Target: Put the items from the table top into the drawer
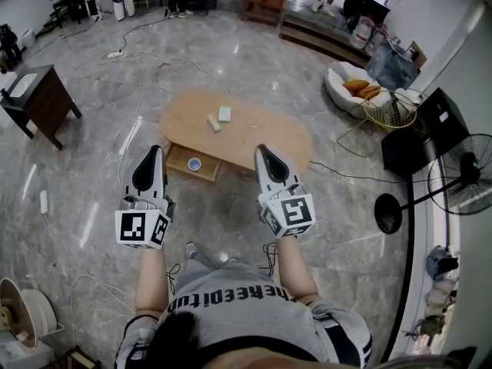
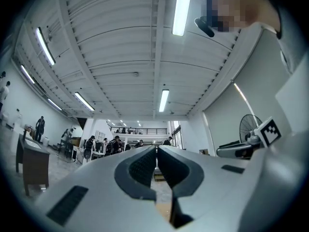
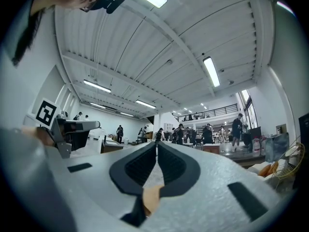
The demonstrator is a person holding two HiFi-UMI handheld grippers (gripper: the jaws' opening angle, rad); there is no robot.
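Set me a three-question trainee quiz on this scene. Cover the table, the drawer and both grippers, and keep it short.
1. True or false: the drawer under the wooden table stands open.
2. How many items lie on the table top? A. none B. two C. five
3. Fill in: the left gripper and the right gripper are both held short of the table with their jaws ____ and nothing between them.

Key
1. True.
2. B: a pale green block and a small whitish piece beside it.
3. Shut.
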